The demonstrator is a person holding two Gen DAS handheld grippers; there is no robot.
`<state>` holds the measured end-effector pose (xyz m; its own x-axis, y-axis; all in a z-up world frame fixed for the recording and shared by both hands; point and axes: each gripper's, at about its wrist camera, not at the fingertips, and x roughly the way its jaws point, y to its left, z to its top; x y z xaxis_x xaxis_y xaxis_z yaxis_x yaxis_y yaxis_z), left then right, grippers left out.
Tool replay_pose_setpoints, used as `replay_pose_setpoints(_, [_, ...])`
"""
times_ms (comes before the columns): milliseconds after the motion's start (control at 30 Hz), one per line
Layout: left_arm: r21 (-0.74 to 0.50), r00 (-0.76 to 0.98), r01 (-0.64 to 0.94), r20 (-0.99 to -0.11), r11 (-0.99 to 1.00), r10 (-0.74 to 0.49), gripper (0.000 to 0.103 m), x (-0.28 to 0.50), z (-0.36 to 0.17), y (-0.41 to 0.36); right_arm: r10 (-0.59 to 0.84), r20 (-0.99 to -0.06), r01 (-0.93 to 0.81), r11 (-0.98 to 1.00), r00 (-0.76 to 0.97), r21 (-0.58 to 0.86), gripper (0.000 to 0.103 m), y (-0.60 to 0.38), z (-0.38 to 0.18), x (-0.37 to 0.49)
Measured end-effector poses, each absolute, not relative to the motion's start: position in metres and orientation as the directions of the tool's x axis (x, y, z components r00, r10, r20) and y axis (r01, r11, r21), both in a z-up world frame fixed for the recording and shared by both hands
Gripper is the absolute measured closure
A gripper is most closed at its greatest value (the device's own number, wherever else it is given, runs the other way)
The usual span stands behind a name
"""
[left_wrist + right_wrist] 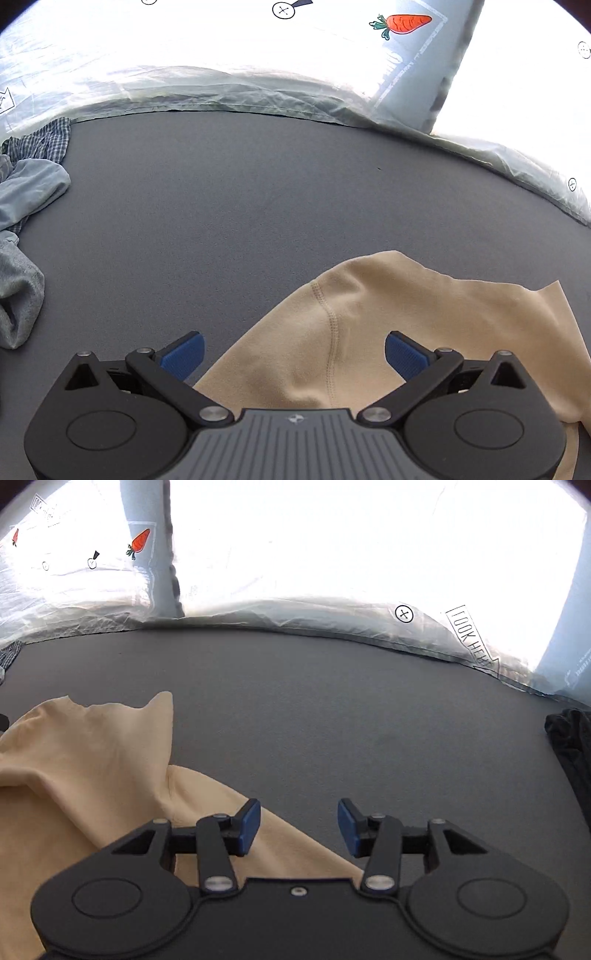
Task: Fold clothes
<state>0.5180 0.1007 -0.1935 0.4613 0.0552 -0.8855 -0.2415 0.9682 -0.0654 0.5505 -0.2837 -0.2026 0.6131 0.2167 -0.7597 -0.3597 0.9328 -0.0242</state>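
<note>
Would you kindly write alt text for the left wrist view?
Open left tongs with blue pads hover over a rumpled beige garment on a dark grey table. More clothes are heaped at the left edge, and a bright carrot-print sheet hangs behind.

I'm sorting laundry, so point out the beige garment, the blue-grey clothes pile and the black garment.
beige garment (388, 325): left wrist view, near its seam.
blue-grey clothes pile (26, 192): left wrist view, light blue fabric.
black garment (572, 746): right wrist view, its visible edge.

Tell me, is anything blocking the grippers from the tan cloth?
Nothing visible. The tan cloth lies right under the open left hand-held gripper, and beside the open right hand-held gripper. Other clothes sit off at the side.
</note>
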Motion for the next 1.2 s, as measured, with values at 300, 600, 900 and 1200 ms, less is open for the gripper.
replay_pose_setpoints(300, [-0.068, 0.414, -0.061, -0.910, 0.996, -0.037, 0.004, 0.579, -0.231, 0.092, 0.341, -0.817, -0.556, 0.830, 0.465, 0.030, 0.046, -0.241, -0.227, 0.576])
replay_pose_setpoints(600, [-0.036, 0.534, -0.031, -0.845, 0.999, -0.014, 0.085, 0.553, -0.227, 0.079, 0.278, -0.787, -0.574, 0.810, 0.551, -0.116, 0.099, -0.231, -0.219, 0.565])
replay_pose_setpoints(900, [0.074, 0.684, -0.095, -0.719, 0.993, 0.120, 0.092, 0.539, -0.209, 0.065, 0.077, -0.620, -0.300, 0.917, 0.781, -0.263, 0.099, -0.260, -0.200, 0.583])
replay_pose_setpoints(1200, [0.154, 0.644, -0.118, -0.740, 0.981, 0.194, 0.073, 0.577, -0.243, 0.061, -0.023, -0.681, -0.278, 0.903, 0.732, -0.329, 0.087, -0.244, -0.237, 0.597])
